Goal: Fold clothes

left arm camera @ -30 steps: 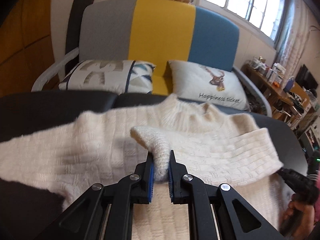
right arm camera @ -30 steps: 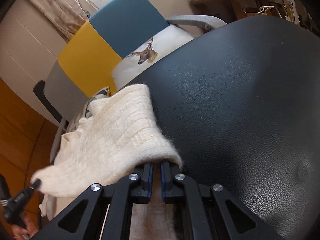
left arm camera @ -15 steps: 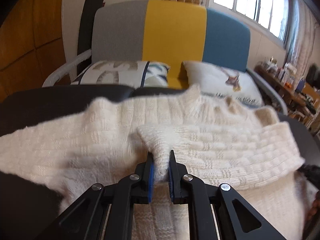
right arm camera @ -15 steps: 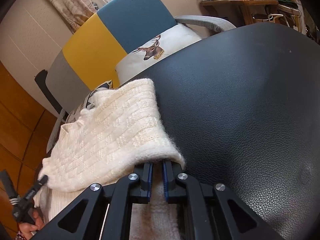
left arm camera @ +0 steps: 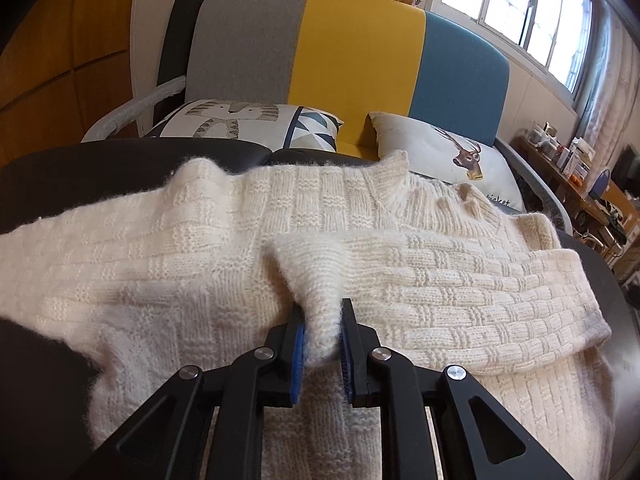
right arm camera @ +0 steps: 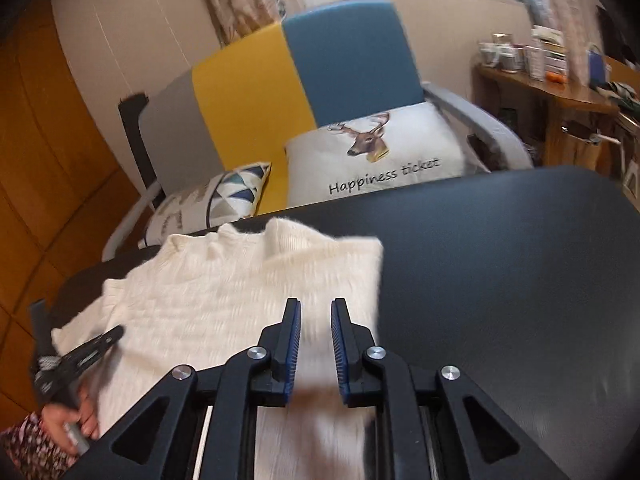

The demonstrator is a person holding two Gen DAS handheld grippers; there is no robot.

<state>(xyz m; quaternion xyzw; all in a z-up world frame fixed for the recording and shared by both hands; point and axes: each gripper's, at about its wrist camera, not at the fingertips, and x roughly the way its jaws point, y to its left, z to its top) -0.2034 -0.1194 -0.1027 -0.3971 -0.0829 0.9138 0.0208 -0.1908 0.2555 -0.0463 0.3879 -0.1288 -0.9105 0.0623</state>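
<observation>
Right gripper (right arm camera: 315, 322) has lifted off, opening above the sweater (right arm camera: 224, 300).

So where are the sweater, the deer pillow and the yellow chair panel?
sweater (left arm camera: 160, 264), left wrist view, knit body.
deer pillow (right arm camera: 372, 160), right wrist view, printed front.
yellow panel (left arm camera: 356, 44), left wrist view, backrest middle.
</observation>
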